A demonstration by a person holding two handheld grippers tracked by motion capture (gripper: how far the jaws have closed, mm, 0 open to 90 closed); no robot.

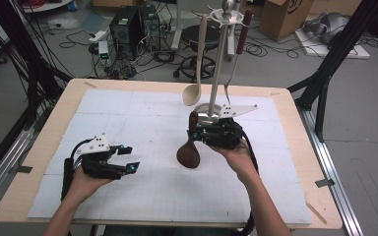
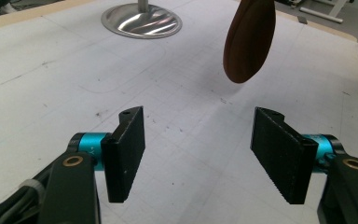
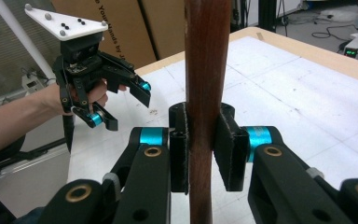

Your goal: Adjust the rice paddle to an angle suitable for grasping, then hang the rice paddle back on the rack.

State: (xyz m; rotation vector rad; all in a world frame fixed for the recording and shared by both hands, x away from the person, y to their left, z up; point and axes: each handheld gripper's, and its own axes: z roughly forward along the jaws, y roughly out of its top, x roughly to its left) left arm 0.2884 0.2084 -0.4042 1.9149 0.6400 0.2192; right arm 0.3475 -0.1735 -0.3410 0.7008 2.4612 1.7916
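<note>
A dark brown wooden spoon (image 1: 188, 155) hangs over the middle of the white mat, bowl down and handle up. My right gripper (image 1: 195, 132) is shut on its handle (image 3: 206, 60), and the pads (image 3: 228, 149) press on it from both sides in the right gripper view. My left gripper (image 1: 130, 158) stands open at the left of the mat with nothing between its jaws. In the left gripper view (image 2: 205, 154) the spoon's bowl (image 2: 249, 42) hangs ahead of it, off the mat. The right gripper view also shows the left gripper (image 3: 123, 105) with its jaws apart.
A metal utensil stand (image 1: 219, 64) rises from a round base (image 1: 204, 110) just behind my right hand. A beige spoon (image 1: 193, 93) and a brown-handled utensil (image 1: 241, 34) hang from it. The wooden table's edge (image 1: 295, 147) runs at the right.
</note>
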